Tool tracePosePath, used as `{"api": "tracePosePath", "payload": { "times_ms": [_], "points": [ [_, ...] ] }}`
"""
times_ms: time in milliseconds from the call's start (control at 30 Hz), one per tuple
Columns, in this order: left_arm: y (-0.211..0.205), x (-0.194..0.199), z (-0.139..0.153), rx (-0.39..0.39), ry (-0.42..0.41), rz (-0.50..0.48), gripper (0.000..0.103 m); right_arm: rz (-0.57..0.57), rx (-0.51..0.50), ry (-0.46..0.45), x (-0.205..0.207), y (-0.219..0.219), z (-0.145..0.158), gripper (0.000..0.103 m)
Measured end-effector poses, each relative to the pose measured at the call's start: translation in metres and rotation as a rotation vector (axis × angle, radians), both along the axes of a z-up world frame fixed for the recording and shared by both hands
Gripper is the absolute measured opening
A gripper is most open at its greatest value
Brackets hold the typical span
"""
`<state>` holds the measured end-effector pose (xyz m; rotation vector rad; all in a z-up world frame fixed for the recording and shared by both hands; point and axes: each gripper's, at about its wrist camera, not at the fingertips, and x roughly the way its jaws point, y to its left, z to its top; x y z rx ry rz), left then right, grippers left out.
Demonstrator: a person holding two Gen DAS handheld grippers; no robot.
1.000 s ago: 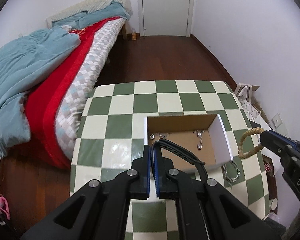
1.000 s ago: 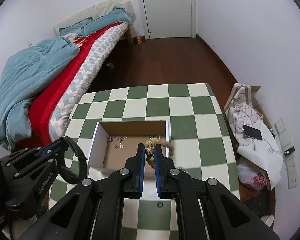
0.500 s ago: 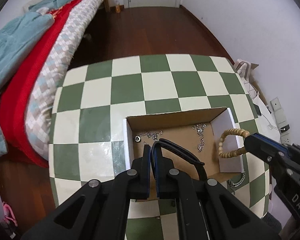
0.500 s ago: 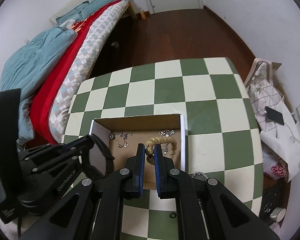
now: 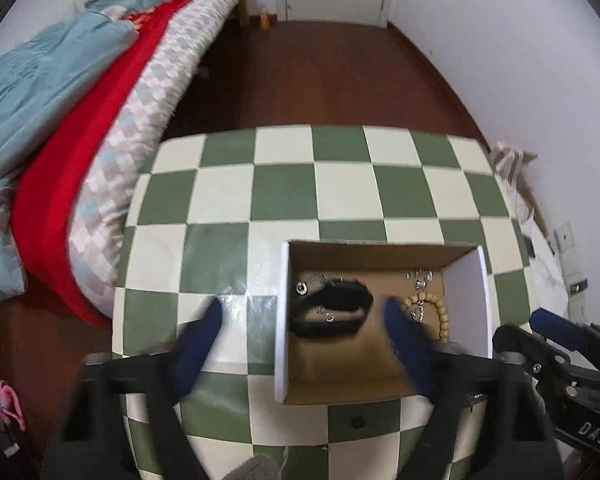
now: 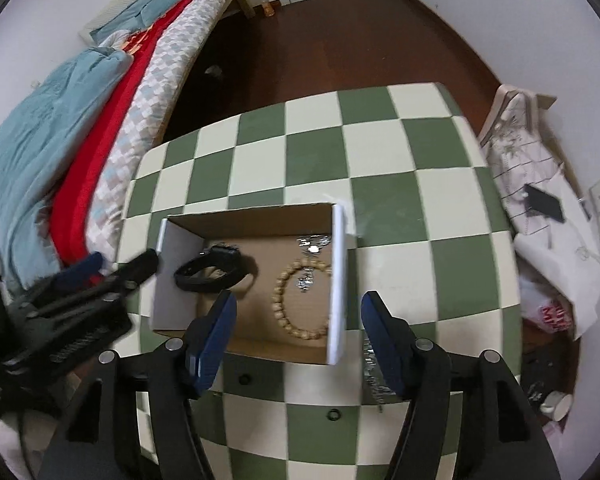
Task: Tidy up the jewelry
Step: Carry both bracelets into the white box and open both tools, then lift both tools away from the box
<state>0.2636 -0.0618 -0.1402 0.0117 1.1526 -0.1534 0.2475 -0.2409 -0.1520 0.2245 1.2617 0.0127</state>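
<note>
Bracelets: beaded wooden ring and black band lie in cardboard box.
Right wrist only: metal chain on bench.
Claws: left claw and right claw both spread, empty.

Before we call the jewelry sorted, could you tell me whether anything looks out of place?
Yes: a silver chain lies on the table outside the box, beside its right wall.
</note>
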Motion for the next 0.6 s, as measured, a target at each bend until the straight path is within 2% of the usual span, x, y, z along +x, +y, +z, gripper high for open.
{"api": "tracePosePath", "payload": {
  "times_ms": [67, 133, 167, 233, 367, 600],
  "points": [
    [0.003, -0.002, 0.004, 0.019, -0.015, 0.015, 0.088, 0.007, -0.067, -0.004, -0.003, 0.003, 0.002, 0.069],
    [0.006, -0.006, 0.007, 0.042, -0.034, 0.020, 0.103, 0.017, -0.137, -0.006, -0.005, 0.006, 0.003, 0.095],
    [0.007, -0.008, 0.008, 0.058, -0.046, 0.024, 0.103, 0.025, -0.178, -0.005, -0.008, 0.009, 0.002, 0.099],
    [0.010, -0.014, 0.011, 0.091, -0.076, 0.031, 0.103, 0.035, -0.217, -0.002, -0.013, 0.013, -0.001, 0.100],
    [0.018, -0.028, 0.011, 0.133, -0.114, 0.052, 0.103, 0.042, -0.233, 0.006, -0.024, 0.018, -0.009, 0.102],
    [0.026, -0.059, 0.016, 0.154, -0.157, 0.063, 0.103, 0.025, -0.256, -0.034, -0.046, 0.028, -0.004, 0.103]
  ]
}}
